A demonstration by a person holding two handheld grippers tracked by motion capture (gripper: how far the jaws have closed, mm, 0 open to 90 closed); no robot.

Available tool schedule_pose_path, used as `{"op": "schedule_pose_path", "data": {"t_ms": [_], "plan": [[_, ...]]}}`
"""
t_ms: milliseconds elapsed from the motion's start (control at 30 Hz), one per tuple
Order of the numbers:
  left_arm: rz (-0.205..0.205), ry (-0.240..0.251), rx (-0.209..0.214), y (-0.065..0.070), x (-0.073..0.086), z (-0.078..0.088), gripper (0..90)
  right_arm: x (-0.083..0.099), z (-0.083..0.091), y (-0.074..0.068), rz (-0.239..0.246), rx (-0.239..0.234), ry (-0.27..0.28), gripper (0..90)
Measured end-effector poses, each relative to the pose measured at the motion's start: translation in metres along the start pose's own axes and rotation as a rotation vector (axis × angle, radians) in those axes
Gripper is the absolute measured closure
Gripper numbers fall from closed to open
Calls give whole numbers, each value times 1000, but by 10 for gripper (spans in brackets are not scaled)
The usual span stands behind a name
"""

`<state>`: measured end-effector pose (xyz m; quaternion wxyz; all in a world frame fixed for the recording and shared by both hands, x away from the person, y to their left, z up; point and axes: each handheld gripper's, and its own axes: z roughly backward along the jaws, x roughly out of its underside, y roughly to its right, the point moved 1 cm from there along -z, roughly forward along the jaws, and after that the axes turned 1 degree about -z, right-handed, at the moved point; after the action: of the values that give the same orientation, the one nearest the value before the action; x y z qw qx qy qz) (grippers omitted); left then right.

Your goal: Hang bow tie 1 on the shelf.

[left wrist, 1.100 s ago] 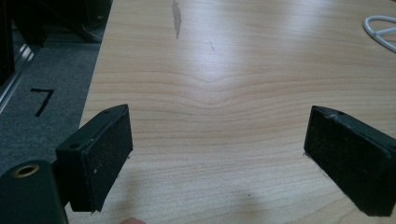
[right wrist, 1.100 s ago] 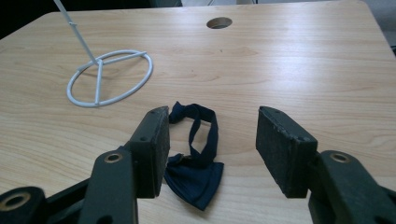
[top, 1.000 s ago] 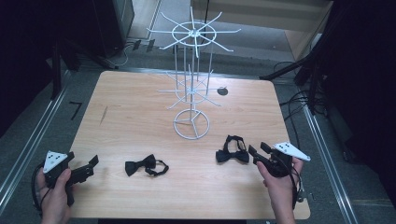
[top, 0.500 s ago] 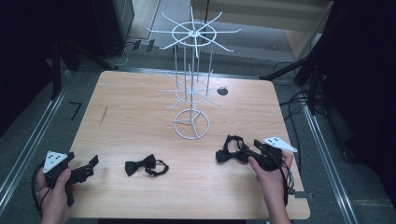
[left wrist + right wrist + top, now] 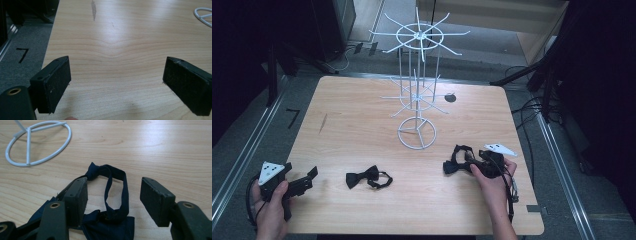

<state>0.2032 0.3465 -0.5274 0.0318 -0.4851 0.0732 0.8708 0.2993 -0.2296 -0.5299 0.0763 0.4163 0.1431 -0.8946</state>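
Two bow ties lie on the wooden table [image 5: 362, 125]. In the high view, taking the white wire stand [image 5: 417, 100] as the clock's centre, the nearer bow tie [image 5: 368, 178] lies at about seven o'clock, well apart from both hands. The dark navy bow tie [image 5: 458, 161] lies at about four o'clock, just beside the stand's ring base.

The right gripper [image 5: 476, 165] is down at this navy bow tie. In the right gripper view its jaws stand apart and have just been opening; the strap loop of the bow tie [image 5: 116, 192] lies between them, with the left jaw resting against the fabric and the right jaw clear of it. The pads do not press on the cloth. The knot of the strap points toward the ring base [image 5: 37, 143] at eleven o'clock in that view.

The left gripper [image 5: 304, 182] is at eight o'clock from the stand, at the table's near left corner. In the left gripper view [image 5: 116, 82] its jaws stand wide apart over bare wood, with nothing between them.
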Motion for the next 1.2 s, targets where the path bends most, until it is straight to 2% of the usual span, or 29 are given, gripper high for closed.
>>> {"op": "schedule_pose_path", "data": {"t_ms": [233, 267, 367, 400, 467, 500, 533, 600, 733, 867, 1000, 1200], "plan": [[-5, -7, -1, 1, 0, -1, 84, 9, -6, -2, 5, -5, -14, 467], [-8, -10, 1, 1, 0, -1, 84, 12, -8, -2, 5, -18, -25, 510], [-12, -17, 2, 1, -1, -2, 83, 14, -9, -2, 17, -18, -36, 545], [-10, -17, 2, 1, -1, -2, 84, 16, -9, -3, 13, -15, -46, 600], [-8, -19, 3, 1, -1, -2, 84, 16, -9, -4, 11, -18, -44, 660], [-8, -19, 3, 1, -1, -2, 84, 16, -9, -4, 11, -18, -44, 660], [-8, -19, 3, 1, -1, -2, 84, 16, -8, -4, 20, -13, -51, 712], [-8, -18, 0, 1, -1, -2, 84, 16, -8, -4, 24, -15, -53, 732], [-13, -17, -5, 2, -1, -2, 84, 20, -10, -6, 75, -18, -70, 848], [-17, -18, -9, 2, -1, -2, 84, 20, -10, -6, 70, -30, -73, 889], [-12, -21, -5, 1, -1, -2, 84, 17, -5, -6, 60, -40, -39, 900], [-14, -15, -9, 2, 0, -2, 84, 10, 9, -13, 65, -68, 51, 900]]}}
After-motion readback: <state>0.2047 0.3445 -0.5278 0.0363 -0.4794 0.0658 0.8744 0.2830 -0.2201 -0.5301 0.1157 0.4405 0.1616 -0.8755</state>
